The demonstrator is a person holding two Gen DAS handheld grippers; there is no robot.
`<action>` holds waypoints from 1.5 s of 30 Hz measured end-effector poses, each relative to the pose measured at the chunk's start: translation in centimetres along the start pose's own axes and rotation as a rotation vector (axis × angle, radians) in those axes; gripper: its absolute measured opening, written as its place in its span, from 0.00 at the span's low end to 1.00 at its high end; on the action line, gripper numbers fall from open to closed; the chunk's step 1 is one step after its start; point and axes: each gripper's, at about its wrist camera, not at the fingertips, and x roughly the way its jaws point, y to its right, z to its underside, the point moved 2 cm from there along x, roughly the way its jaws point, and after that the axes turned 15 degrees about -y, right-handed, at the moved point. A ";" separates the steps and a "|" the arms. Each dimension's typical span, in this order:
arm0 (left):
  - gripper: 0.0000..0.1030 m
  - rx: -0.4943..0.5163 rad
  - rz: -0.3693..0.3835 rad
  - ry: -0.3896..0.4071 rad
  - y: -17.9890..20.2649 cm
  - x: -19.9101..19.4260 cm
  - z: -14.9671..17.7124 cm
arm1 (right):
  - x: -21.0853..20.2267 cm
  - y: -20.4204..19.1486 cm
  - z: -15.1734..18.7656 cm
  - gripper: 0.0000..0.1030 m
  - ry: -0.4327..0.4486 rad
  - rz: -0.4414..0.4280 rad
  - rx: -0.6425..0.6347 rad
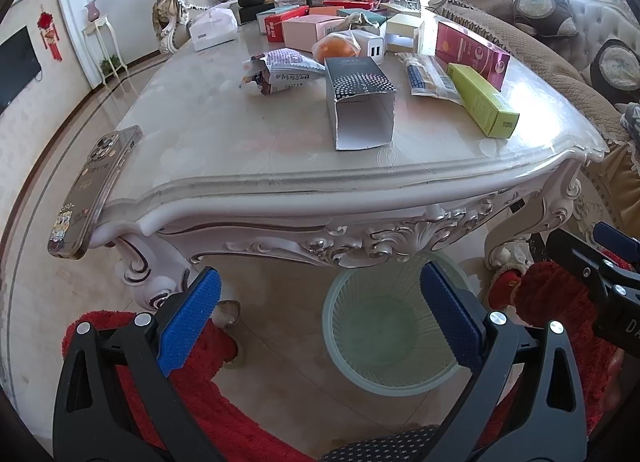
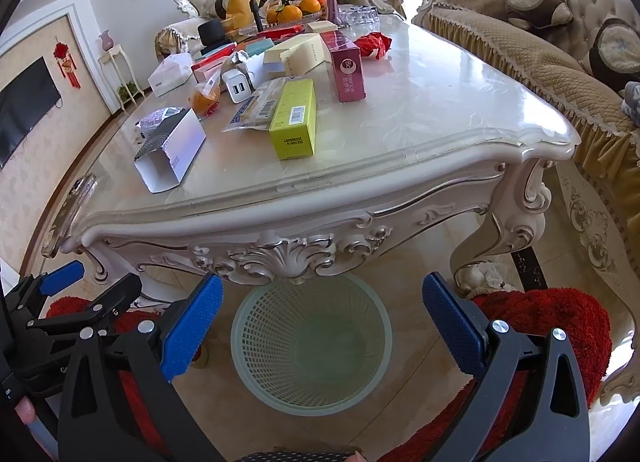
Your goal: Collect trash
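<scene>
- Your left tongs (image 1: 320, 314) stand wide apart with nothing between the blue pads, held low in front of the tabletop's carved edge.
- Your right tongs (image 2: 322, 322) are likewise spread apart and hold nothing, at about the same height just beside the left ones.
- Between the pads of both pairs you look down on the pale green mesh bin (image 2: 311, 346), which stands on the tiled floor partly under the tabletop's (image 2: 440, 101) front edge; nothing shows inside it.
- The carved apron (image 2: 288, 254) overhangs the far rim of the bin.
- Red fluffy slippers (image 2: 544, 318) lie on the floor either side of the bin.
- Nearest you on the tabletop lies an open-ended grey box with a dotted print (image 1: 362, 101), mouth toward the edge.
- Just right of it lie a yellow-green carton (image 1: 482, 99) and a flat clear packet (image 1: 426, 73), touching each other.
- Behind those stands a magenta box (image 1: 472, 53); a crumpled printed wrapper (image 1: 280, 69) lies left of the grey box.
- Farther back sit a bagged orange (image 1: 336, 46), a white charger (image 1: 370, 46) and a crowd of small boxes.
- A phone in a clear case (image 1: 94, 189) overhangs the left corner of the tabletop.
- A sofa (image 2: 520, 41) runs along the right side.
</scene>
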 end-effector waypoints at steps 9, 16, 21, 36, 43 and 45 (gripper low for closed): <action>0.94 -0.001 0.000 0.001 0.0 0.0 0.0 | 0.0 0.0 0.0 0.93 -0.006 0.003 -0.004; 0.94 -0.001 -0.001 0.003 0.0 -0.1 0.1 | 0.0 0.0 0.1 0.93 -0.006 0.003 -0.004; 0.94 -0.001 0.000 0.003 0.0 -0.1 0.1 | 0.0 0.0 0.0 0.93 -0.004 0.002 -0.005; 0.94 -0.011 0.055 0.142 0.2 -2.6 -3.5 | -2.0 -0.7 -4.1 0.93 0.188 0.023 -0.076; 0.94 -0.050 0.056 0.145 0.7 0.3 -10.8 | 2.6 -1.7 -9.7 0.93 0.174 0.115 -0.188; 0.94 -0.051 0.107 0.121 0.9 1.1 -11.9 | 3.9 -1.6 -10.5 0.93 0.142 0.064 -0.208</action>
